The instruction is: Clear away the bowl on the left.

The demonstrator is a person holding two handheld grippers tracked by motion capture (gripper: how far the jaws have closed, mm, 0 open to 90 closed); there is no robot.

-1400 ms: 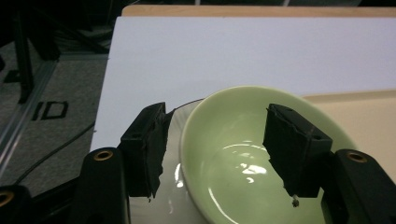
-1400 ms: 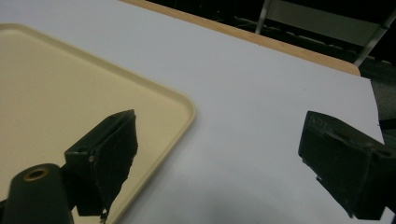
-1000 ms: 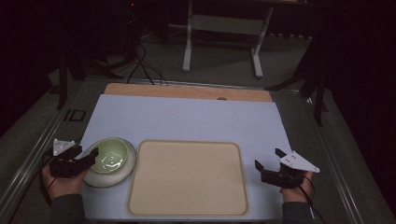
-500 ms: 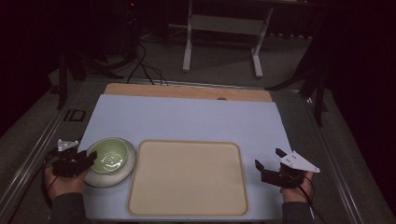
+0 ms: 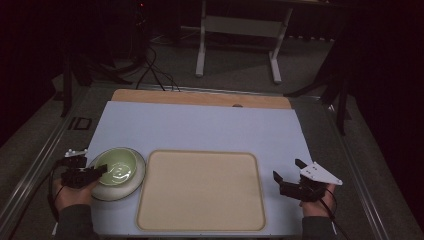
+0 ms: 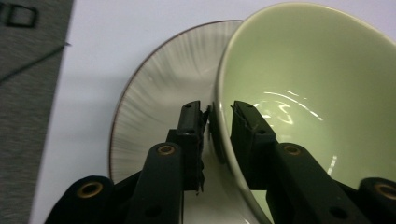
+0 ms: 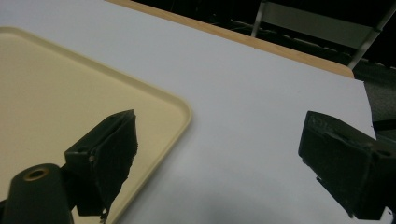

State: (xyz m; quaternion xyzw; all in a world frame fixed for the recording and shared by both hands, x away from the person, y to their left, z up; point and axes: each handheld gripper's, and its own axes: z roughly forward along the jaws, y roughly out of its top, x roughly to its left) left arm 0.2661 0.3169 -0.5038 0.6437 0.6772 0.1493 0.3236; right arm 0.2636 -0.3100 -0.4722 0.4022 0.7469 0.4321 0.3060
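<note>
A pale green bowl [image 5: 117, 167] sits on a white striped plate [image 5: 136, 181] at the near left of the table. My left gripper [image 5: 100, 170] is shut on the bowl's near-left rim. In the left gripper view one jaw is inside the bowl [image 6: 303, 84] and the other is outside it, above the plate [image 6: 159, 93], with the left gripper [image 6: 219, 109] pinching the wall. My right gripper [image 5: 286, 168] rests at the near right, open and with nothing in it, just right of a beige tray [image 5: 200, 192]. In the right gripper view the right gripper [image 7: 219, 126] spans the tray's corner [image 7: 56, 84] and the bare mat.
A white mat [image 5: 200, 127] covers the table, with a wooden strip [image 5: 200, 98] along its far edge. Metal rails run down both sides. Beyond the table are a stand [image 5: 240, 30] and cables on a dark floor.
The left hand has shifted only slightly at the bowl's rim. The bowl, plate, tray and right gripper stay where they were.
</note>
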